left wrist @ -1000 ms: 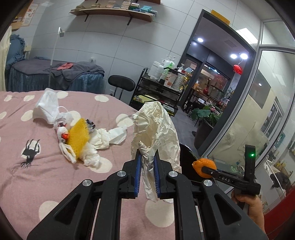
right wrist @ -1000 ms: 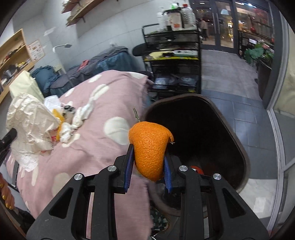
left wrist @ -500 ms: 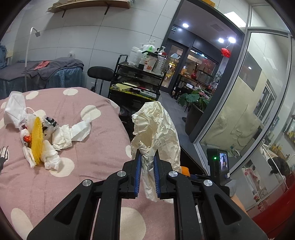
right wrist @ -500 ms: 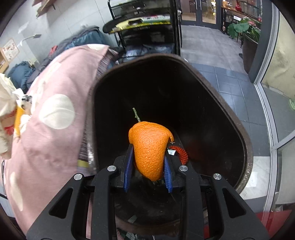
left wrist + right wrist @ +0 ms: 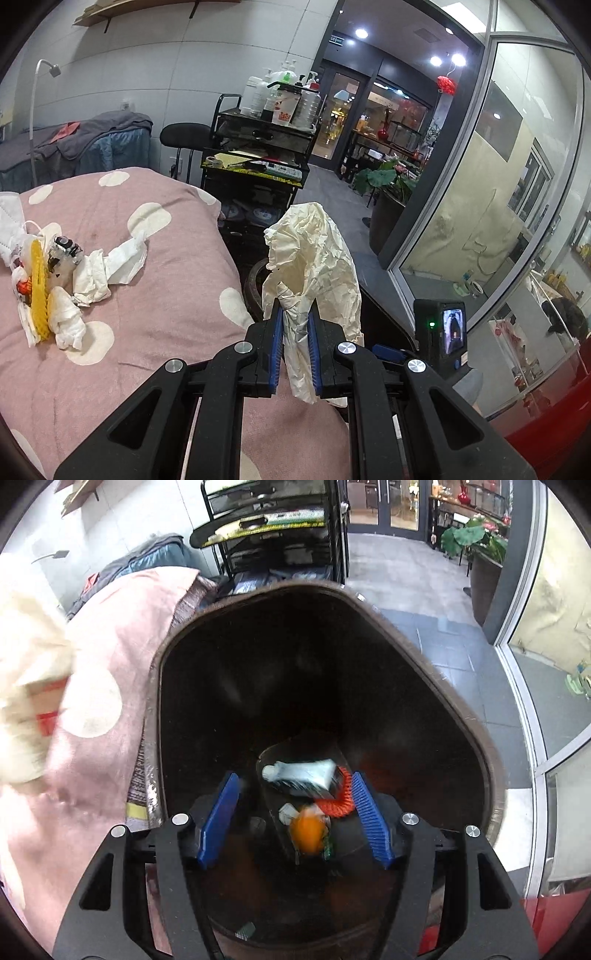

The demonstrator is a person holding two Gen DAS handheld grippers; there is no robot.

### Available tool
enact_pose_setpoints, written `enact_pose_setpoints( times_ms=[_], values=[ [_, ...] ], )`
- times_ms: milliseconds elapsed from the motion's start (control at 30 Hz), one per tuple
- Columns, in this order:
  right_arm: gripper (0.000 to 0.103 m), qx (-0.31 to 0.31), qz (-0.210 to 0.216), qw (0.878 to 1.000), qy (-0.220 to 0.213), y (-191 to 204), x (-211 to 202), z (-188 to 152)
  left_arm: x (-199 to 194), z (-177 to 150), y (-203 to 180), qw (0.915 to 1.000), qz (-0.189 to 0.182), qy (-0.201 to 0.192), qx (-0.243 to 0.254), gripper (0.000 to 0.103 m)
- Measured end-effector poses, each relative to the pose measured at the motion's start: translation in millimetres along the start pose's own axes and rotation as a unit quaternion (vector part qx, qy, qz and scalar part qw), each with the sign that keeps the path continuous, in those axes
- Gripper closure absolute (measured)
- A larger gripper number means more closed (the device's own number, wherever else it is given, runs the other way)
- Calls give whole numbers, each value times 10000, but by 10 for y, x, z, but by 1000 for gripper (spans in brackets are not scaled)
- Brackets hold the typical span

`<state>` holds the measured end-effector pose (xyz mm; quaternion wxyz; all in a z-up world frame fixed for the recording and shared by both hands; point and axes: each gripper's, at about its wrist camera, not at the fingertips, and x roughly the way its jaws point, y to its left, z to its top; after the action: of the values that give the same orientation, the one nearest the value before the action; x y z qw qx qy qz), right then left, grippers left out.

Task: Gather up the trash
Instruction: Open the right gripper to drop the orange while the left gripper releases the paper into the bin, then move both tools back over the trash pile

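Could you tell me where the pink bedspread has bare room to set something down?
The bedspread lies bare between the trash pile and the left gripper; its far corner too. Crowded only at that pile.

black hand-held gripper (image 5: 295, 347), blue ribbed pads (image 5: 371, 823), seemingly silver screws

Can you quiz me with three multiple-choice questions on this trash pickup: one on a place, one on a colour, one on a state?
1. Where is the orange peel?
A. in the bin
B. on the bed
C. on the cart

2. What colour is the bedcover?
A. blue with stripes
B. pink with pale spots
C. plain grey

3. What is the left gripper doing?
A. open, nothing in it
B. shut on crumpled paper
C. shut on a bottle

Answers: 1 A, the peel shows down inside the dark bin. 2 B, spotted pink fabric. 3 B, the crumpled paper sits pinched between its pads.
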<state>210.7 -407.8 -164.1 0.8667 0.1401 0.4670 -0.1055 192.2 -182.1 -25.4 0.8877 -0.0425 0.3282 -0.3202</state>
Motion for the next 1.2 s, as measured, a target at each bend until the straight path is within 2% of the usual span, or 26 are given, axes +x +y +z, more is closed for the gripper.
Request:
enact_pose_setpoints(
  times_ms=[167, 400, 533, 867, 967, 1033, 1200],
  values=[
    [31, 135, -9, 9992, -388, -125, -371, -43, 111, 44, -40, 9999, 39, 74, 63, 90],
    [24, 379, -267, 9942, -966, -320, -834, -30, 341, 84, -189, 9993, -70, 305, 221, 90],
    [24, 552, -321, 9920, -1088, -429, -955, -24, 482, 76, -288, 9983, -92, 442, 359, 90],
    [24, 732, -336, 9909, -1076, -585, -1018, -41, 748, 41, -453, 9950, -45, 776, 621, 90],
    [22, 765, -351, 9904, -1094, -613, -1028, -39, 808, 17, -481, 9937, -87, 887, 679, 77],
    [20, 809, -371, 9898, -1108, -639, -1034, -42, 814, -5, -487, 9938, -107, 886, 663, 45],
    [17, 905, -402, 9888, -1121, -683, -1029, -41, 802, -26, -481, 9945, -167, 826, 619, 25]
  ],
)
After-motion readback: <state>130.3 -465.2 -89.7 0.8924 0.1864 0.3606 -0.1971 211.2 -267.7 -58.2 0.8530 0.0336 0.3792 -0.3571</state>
